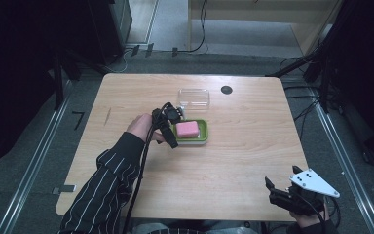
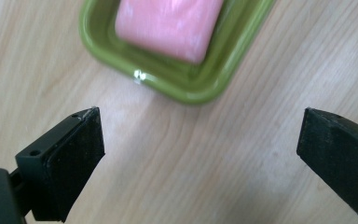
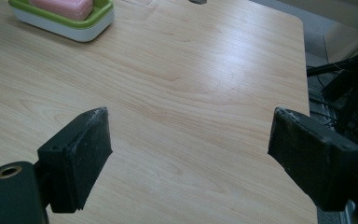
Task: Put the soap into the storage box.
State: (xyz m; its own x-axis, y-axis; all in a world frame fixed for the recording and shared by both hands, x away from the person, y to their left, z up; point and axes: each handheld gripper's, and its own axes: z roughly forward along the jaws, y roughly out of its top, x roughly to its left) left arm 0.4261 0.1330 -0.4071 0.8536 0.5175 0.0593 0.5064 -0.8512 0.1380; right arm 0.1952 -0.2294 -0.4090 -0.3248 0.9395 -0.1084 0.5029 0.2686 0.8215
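A pink bar of soap (image 1: 187, 128) lies in a green soap dish (image 1: 204, 127) with a white base near the middle of the wooden table. My left gripper (image 1: 175, 130) hovers just left of the dish, jaws open and nothing between them. In the left gripper view, the dish (image 2: 191, 88) and the soap (image 2: 168, 23) lie just beyond the open left gripper (image 2: 200, 130), above bare wood. My right gripper (image 1: 278, 183) stands open over the table's near right corner, far from the dish. The right gripper view has the open right gripper (image 3: 191, 130) with the dish (image 3: 65, 25) at the far upper left.
A clear plastic lid (image 1: 194, 97) lies on the table just behind the dish. A small black round disc (image 1: 226, 89) sits near the far edge. Cables and dark stands surround the table on the floor.
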